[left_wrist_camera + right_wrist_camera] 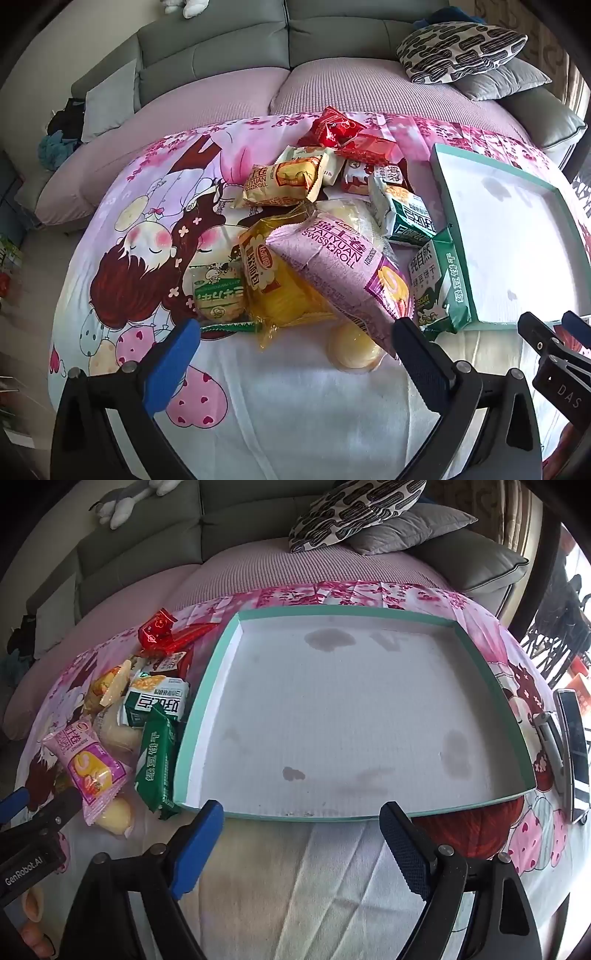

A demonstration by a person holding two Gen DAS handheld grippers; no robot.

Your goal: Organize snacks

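Note:
A pile of wrapped snacks lies on a pink cartoon cloth. In the left wrist view I see a purple Swiss roll pack (343, 269), a yellow bread pack (280, 280), a gold Swiss roll pack (284, 181), green biscuit packs (439, 284), red packs (340, 129) and a round yellow pastry (352, 349). My left gripper (295, 332) is open, just short of the pile. A shallow teal-rimmed white tray (207, 686) holds nothing. My right gripper (301, 812) is open at the tray's near edge. The purple pack (88, 764) and a green pack (155, 764) lie left of the tray.
A grey sofa (240, 48) with a patterned cushion (458, 48) and grey cushion (402, 528) stands behind the table. A phone (574, 753) and a silver object (550, 738) lie at the table's right edge. The tray also shows at the right of the left wrist view (443, 192).

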